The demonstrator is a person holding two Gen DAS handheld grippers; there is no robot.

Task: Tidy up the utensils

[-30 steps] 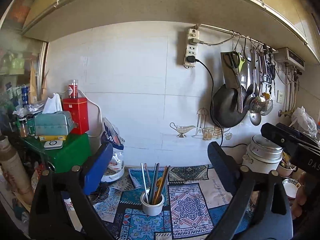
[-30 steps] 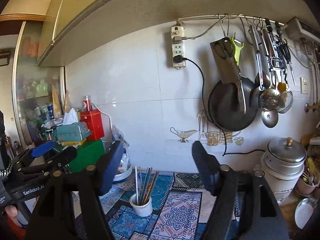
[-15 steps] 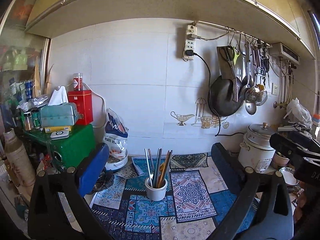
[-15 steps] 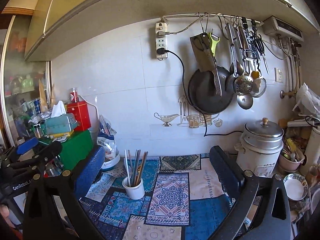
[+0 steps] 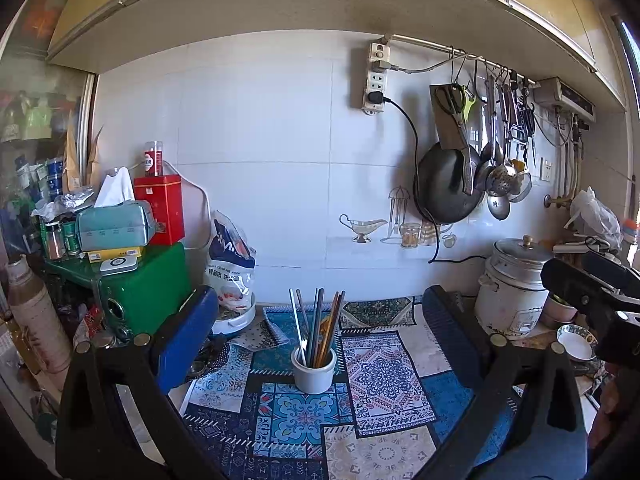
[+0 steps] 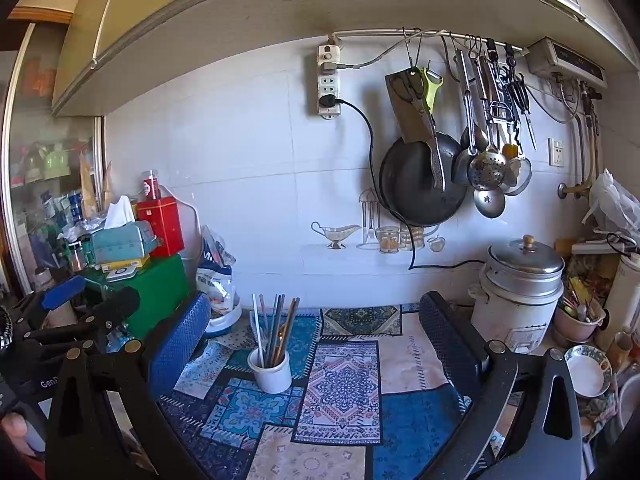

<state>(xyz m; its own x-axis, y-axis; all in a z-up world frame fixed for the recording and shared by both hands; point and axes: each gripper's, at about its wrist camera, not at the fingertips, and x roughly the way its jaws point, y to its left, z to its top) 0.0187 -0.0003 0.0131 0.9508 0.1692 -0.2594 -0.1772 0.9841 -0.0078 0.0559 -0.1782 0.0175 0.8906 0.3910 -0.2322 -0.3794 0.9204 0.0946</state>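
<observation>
- Right now the left claw hangs above the worktop with its jaws spread wide and nothing between them; its blue-padded finger sits at lower left of the left wrist view, the dark one at lower right.
- Likewise the right claw is spread wide and carries nothing.
- Between the fingers, lower centre of both views, a white cup stands upright on the patchwork cloth that covers the worktop.
- Chopsticks and a spoon stand in that cup, leaning slightly apart, handles upward.
- At the left edge of the right wrist view the other tool's black body shows white letters, "Gen…" and no more.
- At left centre a green box carries a teal tissue box and a red tin with a small label too small to read; a red-labelled jar stands on the tin.
- Just right of the green box a white and blue bag bears large white letters, partly folded away, and a printed line I cannot make out.
- Upper right, a rail holds a cleaver, scissors, ladles, a skimmer and a dark pan.
- A white power strip hangs on the tiles with one black plug in it.
- At right stands a white cooker with a metal lid; near it, a patterned bowl on the worktop.
</observation>
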